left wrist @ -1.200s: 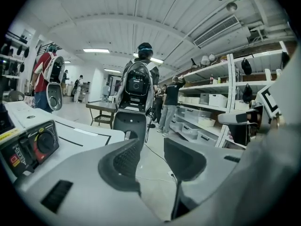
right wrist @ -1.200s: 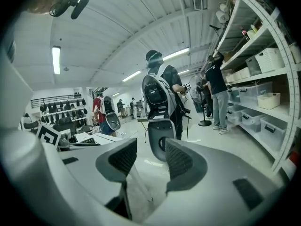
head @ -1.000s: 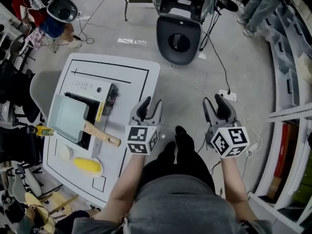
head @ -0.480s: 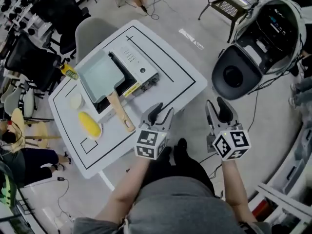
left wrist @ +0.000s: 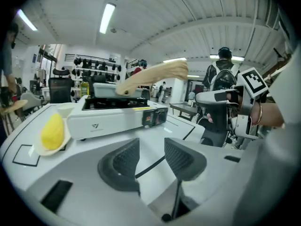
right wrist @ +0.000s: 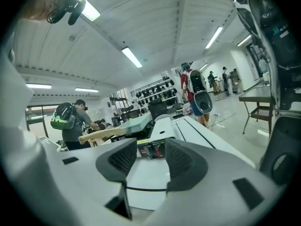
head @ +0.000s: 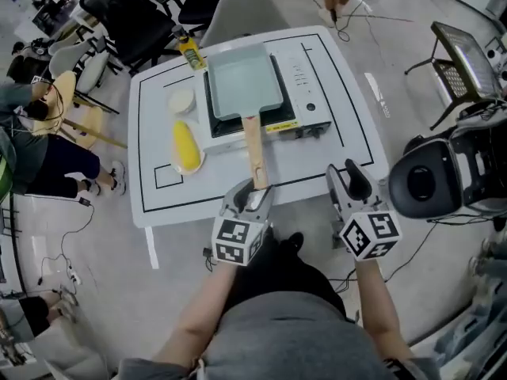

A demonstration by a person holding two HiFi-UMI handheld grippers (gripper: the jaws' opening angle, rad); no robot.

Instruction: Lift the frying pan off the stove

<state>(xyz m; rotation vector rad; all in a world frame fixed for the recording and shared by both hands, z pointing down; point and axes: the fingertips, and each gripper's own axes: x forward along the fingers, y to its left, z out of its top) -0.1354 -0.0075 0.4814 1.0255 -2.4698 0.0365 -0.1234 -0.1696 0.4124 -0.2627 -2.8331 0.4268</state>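
Observation:
A pale green rectangular frying pan (head: 244, 81) rests on a white portable stove (head: 303, 115) on the white table (head: 154, 133). Its wooden handle (head: 254, 155) points toward me. My left gripper (head: 252, 191) is open at the table's near edge, its tips just short of the handle's end. In the left gripper view the handle (left wrist: 155, 76) shows above and beyond the empty jaws of the left gripper (left wrist: 150, 157). My right gripper (head: 348, 174) is open and empty at the near right edge. In its view, the pan (right wrist: 136, 123) and handle (right wrist: 106, 134) lie ahead of the right gripper (right wrist: 150, 159), to the left.
A yellow object on a small plate (head: 186, 147) and a white dish (head: 181, 101) lie left of the stove. A yellow bottle (head: 190, 54) stands at the far edge. Chairs (head: 238, 14) ring the far side. A black and white machine (head: 444, 172) stands to the right.
The view has swung round, so the table now lies straight ahead with the handle pointing at me. Both grippers have come to the table's near edge, the left one close to the handle's end.

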